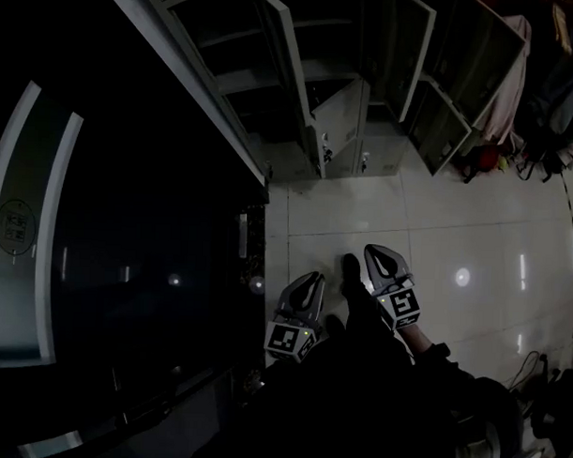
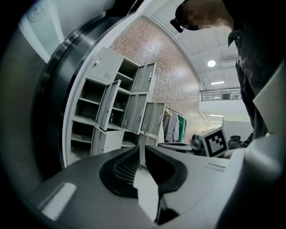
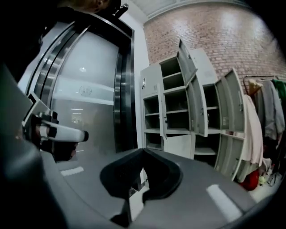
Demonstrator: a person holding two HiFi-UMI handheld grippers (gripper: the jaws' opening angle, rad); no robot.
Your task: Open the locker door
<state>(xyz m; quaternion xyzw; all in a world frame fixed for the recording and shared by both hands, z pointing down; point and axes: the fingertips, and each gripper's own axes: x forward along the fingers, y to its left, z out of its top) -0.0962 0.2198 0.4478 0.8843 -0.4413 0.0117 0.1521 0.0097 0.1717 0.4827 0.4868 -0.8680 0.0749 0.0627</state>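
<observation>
I see my left gripper (image 2: 141,149) with its jaws drawn together at the tips, only a thin sliver between them and nothing held. My right gripper (image 3: 142,152) has its jaws together too, with nothing held. In the head view both hang low, close to my body and over the pale tiled floor (image 1: 456,220), touching nothing, the left one just beside the right. The lockers (image 1: 301,83) stand well ahead of both grippers, against a brick wall (image 3: 232,40). Several of their doors already hang open, among them a low locker door (image 1: 339,124) swung outward. A dark glass panel (image 1: 126,265) runs along my left side. Clothes (image 3: 268,112) hang to the right of the lockers.
</observation>
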